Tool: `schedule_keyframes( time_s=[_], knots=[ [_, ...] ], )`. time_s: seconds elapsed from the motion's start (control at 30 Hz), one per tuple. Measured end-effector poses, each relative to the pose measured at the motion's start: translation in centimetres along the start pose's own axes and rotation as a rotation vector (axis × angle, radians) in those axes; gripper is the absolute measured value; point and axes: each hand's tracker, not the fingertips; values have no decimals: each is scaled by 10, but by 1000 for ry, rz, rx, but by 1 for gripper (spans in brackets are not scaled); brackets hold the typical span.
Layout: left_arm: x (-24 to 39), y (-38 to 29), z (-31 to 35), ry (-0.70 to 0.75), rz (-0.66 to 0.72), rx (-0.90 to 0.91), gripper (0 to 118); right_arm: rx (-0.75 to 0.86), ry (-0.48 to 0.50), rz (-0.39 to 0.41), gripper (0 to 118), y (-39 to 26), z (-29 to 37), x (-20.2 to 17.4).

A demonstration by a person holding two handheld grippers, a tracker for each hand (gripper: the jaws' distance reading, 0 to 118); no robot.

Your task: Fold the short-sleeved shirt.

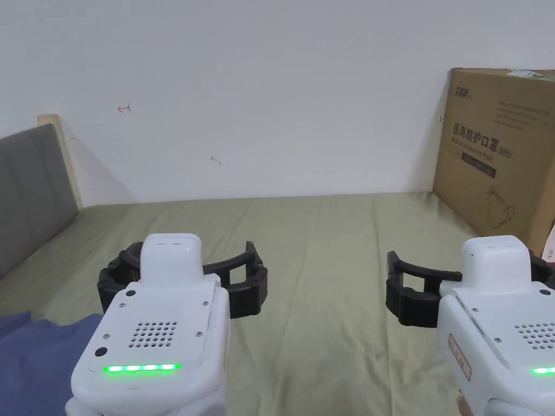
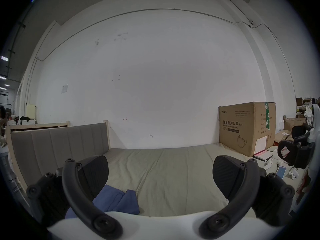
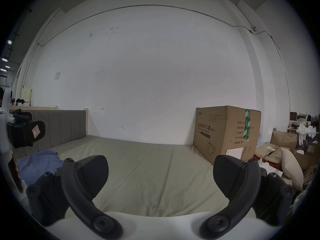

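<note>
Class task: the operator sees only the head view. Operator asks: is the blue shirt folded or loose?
Observer: Bunched loosely; the left gripper view shows the blue shirt in rumpled folds on the green sheet.
Operator: Is either gripper holding it?
Observer: No. The left gripper is open above the bed, and so is the right gripper.
Operator: What lies beyond the cardboard box?
Observer: A pillow and flattened cartons.

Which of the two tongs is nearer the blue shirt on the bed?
The left tongs. The blue shirt lies crumpled at the bed's left edge right beside them, while the right tongs hang over bare sheet toward the cardboard box.
</note>
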Motion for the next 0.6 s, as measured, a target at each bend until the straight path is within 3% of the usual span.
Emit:
schedule_keyframes(
  time_s=[0.13, 0.3, 0.4, 0.5, 0.6],
  knots=[
    [-4, -1, -3, -31, 44, -29, 118, 6, 1, -8, 118, 1, 1, -2],
    [-6, 1, -3, -30, 65, -56, 118, 3, 46, -121, 118, -1, 1, 5],
    [-8, 1, -3, -46, 84, -63, 118, -23, 21, -151, 118, -1, -4, 12],
    [-8, 1, -4, -32, 78, -66, 118, -20, 19, -160, 118, 0, -3, 17],
    [-8, 0, -3, -29, 71, -64, 118, -14, -6, -119, 118, 3, -2, 13]
  ],
)
